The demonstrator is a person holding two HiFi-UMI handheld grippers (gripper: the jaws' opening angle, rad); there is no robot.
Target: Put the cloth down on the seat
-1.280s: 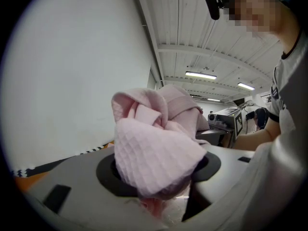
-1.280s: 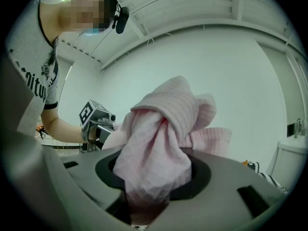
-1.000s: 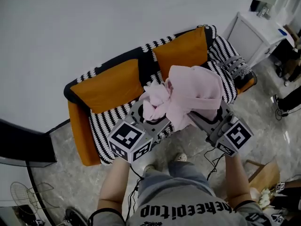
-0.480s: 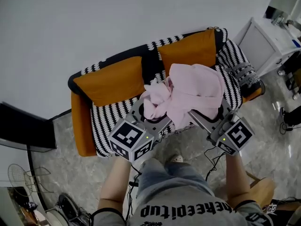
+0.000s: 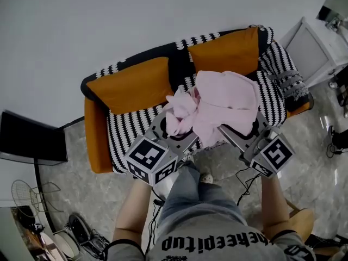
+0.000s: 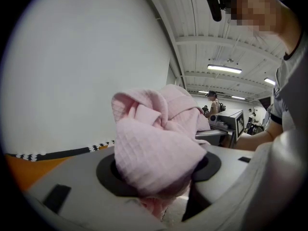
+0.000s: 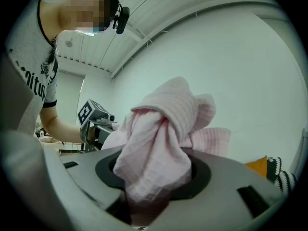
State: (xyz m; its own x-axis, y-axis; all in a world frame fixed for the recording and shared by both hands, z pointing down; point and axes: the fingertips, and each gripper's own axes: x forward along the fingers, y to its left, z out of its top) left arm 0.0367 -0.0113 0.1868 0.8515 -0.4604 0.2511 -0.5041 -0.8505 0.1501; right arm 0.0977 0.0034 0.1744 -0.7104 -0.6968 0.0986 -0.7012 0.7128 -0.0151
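The striped seat [image 5: 128, 132] lies bare at centre left of the head view, open to approach from the floor [image 5: 76, 194] in front. An orange armrest [image 5: 93, 140] walls its left end, and the orange cushions [image 5: 133, 88] line the back. The pink cloth [image 5: 223, 99], gripped by the left claw [image 5: 178, 130] and the right claw [image 5: 235, 128], hangs over the seat's middle and hides it. A grey patterned bundle [image 5: 291, 83] fills the right end, with a white cabinet [image 5: 315, 48] just beside it.

Grey lettered T-shirt [image 5: 217, 239], dark sleeve cuffs [image 5: 123, 243], grey trousers [image 5: 191, 192]
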